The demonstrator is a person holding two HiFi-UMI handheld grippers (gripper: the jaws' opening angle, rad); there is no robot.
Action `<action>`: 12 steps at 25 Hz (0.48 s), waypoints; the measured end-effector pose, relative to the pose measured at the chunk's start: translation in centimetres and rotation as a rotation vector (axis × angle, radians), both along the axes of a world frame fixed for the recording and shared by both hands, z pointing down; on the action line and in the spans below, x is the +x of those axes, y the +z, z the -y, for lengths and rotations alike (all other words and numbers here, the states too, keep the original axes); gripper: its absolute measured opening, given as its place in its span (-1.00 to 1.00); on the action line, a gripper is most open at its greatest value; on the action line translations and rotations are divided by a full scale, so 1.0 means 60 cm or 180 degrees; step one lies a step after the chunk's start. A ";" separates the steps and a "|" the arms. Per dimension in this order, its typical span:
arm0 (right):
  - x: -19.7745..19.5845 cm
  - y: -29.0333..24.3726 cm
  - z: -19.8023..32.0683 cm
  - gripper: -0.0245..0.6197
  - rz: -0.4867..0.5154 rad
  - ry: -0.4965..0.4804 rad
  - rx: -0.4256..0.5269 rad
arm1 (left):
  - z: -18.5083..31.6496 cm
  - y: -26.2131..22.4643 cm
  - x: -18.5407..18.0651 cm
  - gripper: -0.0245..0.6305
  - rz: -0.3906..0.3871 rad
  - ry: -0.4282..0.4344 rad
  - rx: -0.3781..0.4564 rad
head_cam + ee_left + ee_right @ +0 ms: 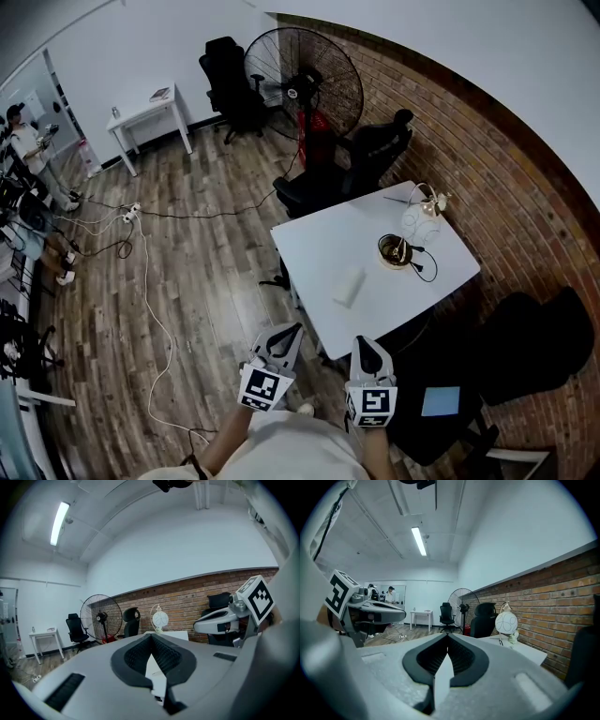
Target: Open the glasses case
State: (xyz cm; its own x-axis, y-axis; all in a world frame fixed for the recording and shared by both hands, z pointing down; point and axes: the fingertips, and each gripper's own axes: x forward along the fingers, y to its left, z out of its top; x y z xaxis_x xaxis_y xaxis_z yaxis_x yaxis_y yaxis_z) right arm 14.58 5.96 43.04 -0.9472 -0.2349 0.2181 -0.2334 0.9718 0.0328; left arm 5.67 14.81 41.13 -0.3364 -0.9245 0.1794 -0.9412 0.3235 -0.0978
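A white glasses case (349, 287) lies shut on the white table (319, 246), near the table's front edge. Both grippers hang side by side in front of that edge, short of the table and pointing toward it. My left gripper (295, 330) has its jaws together with nothing between them, and in the left gripper view its pads (140, 654) meet in a point. My right gripper (363, 343) is shut and empty too, its pads (459, 656) touching. Each gripper shows in the other's view: the right gripper (219, 620) and the left gripper (375, 611).
A dark bowl with a cable (395, 251) and a white globe lamp (422, 214) stand farther back on the table. Black office chairs (370, 155), a big floor fan (302, 82), floor cables (150, 281) and a brick wall (506, 187) surround it. A person (26, 141) stands far left.
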 end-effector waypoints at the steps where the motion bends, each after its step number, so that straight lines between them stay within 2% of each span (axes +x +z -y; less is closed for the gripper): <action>1: -0.005 0.001 0.003 -0.90 -0.0007 -0.0013 -0.0001 | 0.004 0.001 -0.004 -0.92 -0.0003 -0.0006 -0.0001; 12: -0.062 0.012 0.041 -0.90 -0.0061 0.0054 0.0010 | 0.048 0.016 -0.070 -0.92 -0.0044 0.0042 0.0017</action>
State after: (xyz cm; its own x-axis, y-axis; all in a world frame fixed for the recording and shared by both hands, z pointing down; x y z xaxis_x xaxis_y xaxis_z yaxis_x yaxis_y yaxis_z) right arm 10.84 3.50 43.76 -0.9387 -0.2515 0.2355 -0.2491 0.9676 0.0406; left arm 1.50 11.95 42.07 -0.3216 -0.9298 0.1789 -0.9466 0.3114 -0.0832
